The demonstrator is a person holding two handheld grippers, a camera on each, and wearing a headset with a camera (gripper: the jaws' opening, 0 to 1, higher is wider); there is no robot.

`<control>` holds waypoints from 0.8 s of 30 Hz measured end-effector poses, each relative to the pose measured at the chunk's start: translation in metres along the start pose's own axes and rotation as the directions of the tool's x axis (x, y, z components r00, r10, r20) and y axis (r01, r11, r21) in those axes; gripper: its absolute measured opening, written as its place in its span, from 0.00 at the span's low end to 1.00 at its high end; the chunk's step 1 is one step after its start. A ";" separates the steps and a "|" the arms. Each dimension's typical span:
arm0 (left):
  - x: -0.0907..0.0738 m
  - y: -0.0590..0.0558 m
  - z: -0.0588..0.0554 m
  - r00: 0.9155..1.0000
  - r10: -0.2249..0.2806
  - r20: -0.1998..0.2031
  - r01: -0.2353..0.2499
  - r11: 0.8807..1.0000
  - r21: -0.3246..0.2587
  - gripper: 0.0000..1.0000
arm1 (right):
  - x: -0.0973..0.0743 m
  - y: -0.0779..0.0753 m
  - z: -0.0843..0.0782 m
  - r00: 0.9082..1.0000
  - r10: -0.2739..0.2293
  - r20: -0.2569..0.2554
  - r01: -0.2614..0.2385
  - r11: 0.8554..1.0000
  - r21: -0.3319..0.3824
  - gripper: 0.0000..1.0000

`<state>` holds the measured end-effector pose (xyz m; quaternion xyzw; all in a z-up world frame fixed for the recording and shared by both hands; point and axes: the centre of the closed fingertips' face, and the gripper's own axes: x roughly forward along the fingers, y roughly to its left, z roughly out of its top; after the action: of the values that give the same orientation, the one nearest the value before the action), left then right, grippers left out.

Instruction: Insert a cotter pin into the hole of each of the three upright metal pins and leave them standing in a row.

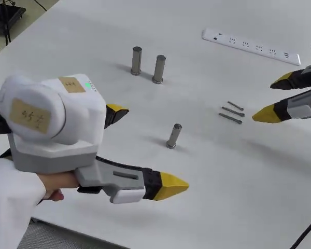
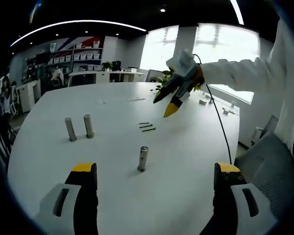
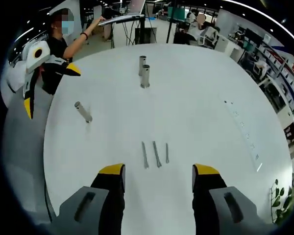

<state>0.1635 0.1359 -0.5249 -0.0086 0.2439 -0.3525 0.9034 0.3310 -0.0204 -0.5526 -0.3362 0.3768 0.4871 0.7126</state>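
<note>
Left gripper (image 1: 147, 147): jaws spread, empty, near left above the table (image 1: 223, 197). Lone metal pin (image 1: 173, 136) stands just beyond it. Pin pair (image 1: 147, 65) stands side by side, farther off. Right gripper (image 1: 266, 101): jaws apart, empty, hanging right of three cotter pins (image 1: 232, 113) lying loose. Power strip (image 1: 251, 45) far right.

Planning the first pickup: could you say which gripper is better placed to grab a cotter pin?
Probably the right gripper: it is open, with the cotter pins lying just ahead of its jaws.
</note>
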 end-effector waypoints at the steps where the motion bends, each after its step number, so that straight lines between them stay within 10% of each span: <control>1: -0.001 0.001 0.002 1.000 0.002 0.005 -0.002 1.000 0.003 0.98 | 0.004 -0.003 0.000 1.000 0.001 -0.007 -0.001 1.000 -0.002 0.47; 10: -0.008 0.018 0.001 0.999 0.051 -0.009 -0.051 0.999 0.002 0.98 | 0.027 -0.021 -0.008 0.999 -0.001 -0.044 0.001 1.000 0.015 0.17; 24: -0.015 0.022 0.000 0.996 0.084 -0.014 -0.085 0.996 -0.012 0.98 | 0.055 -0.024 -0.012 0.991 0.058 -0.117 -0.062 0.998 -0.026 0.11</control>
<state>0.1673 0.1621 -0.5224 -0.0015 0.2523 -0.3125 0.9158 0.3643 -0.0131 -0.6032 -0.3630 0.4204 0.4934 0.6693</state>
